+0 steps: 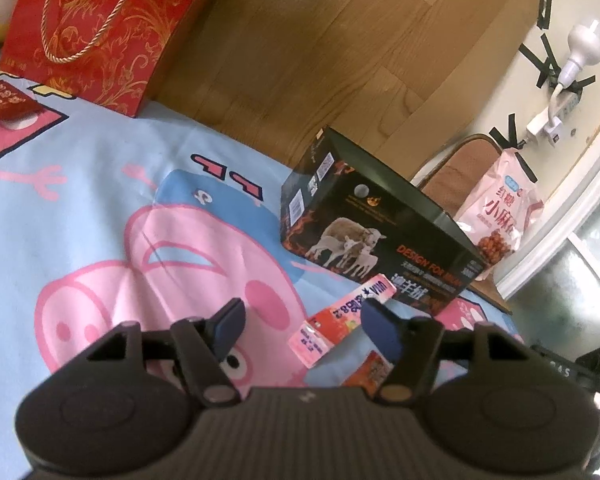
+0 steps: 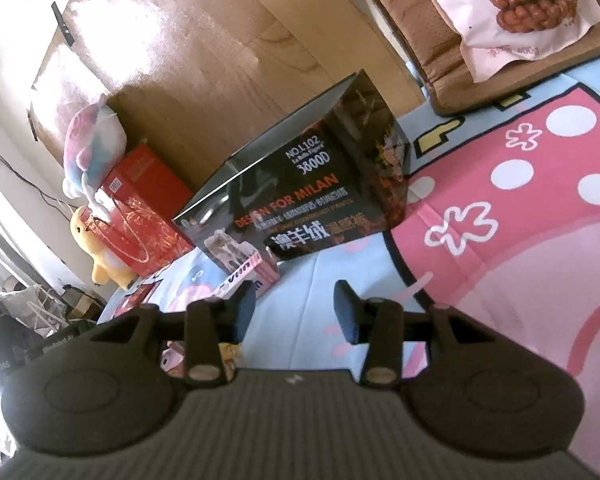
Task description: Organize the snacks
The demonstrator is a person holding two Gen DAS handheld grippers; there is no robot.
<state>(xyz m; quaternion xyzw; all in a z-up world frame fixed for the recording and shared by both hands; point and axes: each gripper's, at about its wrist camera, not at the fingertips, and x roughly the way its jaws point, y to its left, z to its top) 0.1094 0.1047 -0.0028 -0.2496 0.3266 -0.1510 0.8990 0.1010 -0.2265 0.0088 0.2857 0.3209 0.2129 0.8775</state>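
In the left wrist view a long pink snack pack (image 1: 332, 320) lies flat on the cartoon bed sheet (image 1: 100, 200), just in front of a black box (image 1: 380, 236) printed with sheep. My left gripper (image 1: 304, 320) is open; the pack lies between its fingers, close to the right one, and is not pinched. A small orange packet (image 1: 370, 372) peeks out under that right finger. In the right wrist view my right gripper (image 2: 296, 308) is open over bare sheet with nothing in it. The same pink snack pack (image 2: 248, 276) rests against the black box (image 2: 300, 200), just beyond the left fingertip.
A red gift bag (image 1: 96, 28) stands at the far end of the sheet, a small red packet (image 1: 4, 100) near it. A pink bag of fried twists (image 1: 500, 212) leans on a cushioned chair (image 2: 420, 40). Plush toys (image 2: 100, 248) sit beside the red gift bag (image 2: 148, 208).
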